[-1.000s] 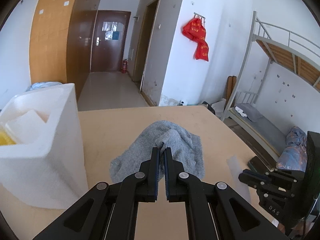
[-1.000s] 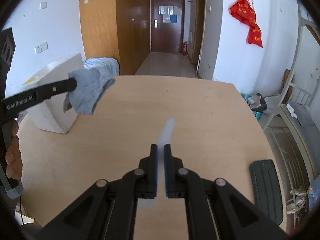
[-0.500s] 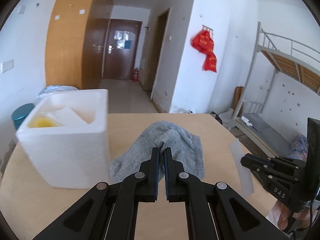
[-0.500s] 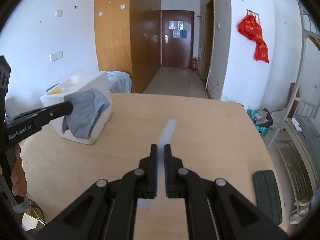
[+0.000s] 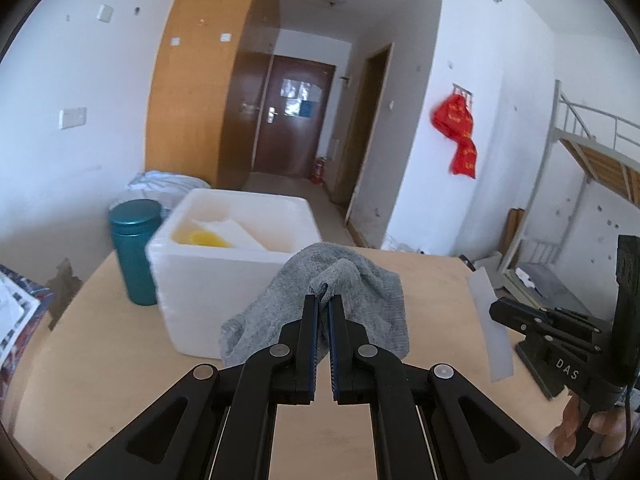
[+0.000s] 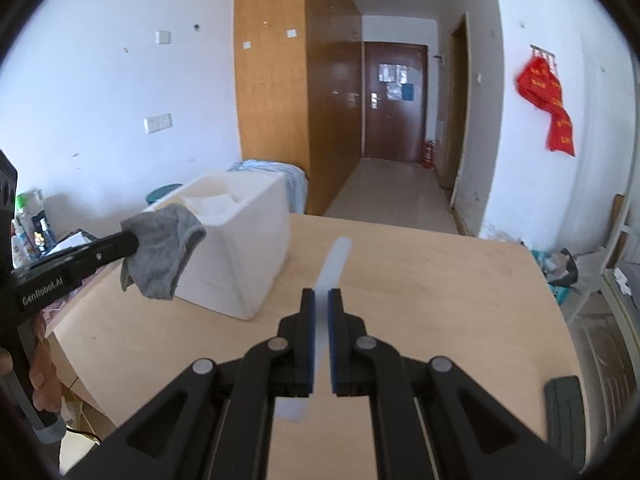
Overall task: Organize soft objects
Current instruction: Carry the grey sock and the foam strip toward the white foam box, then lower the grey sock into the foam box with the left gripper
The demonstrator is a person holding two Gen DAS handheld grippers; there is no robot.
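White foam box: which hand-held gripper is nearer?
Left. The left hand-held gripper hangs the grey cloth beside the foam box; the right hand-held gripper sits farther out, mid-table.

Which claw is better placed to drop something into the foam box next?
Left. The left claw already holds the gray sock right beside the foam box; the right claw grips only a white strip, farther away.

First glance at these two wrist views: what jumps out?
The grey sock dangling from the shut left tool, held in the air just in front of the white foam box on the wooden table. Next, the pale translucent strip pinched in the right tool, sticking out forward over the table. In the background, red cloth hangs on the white wall at right.
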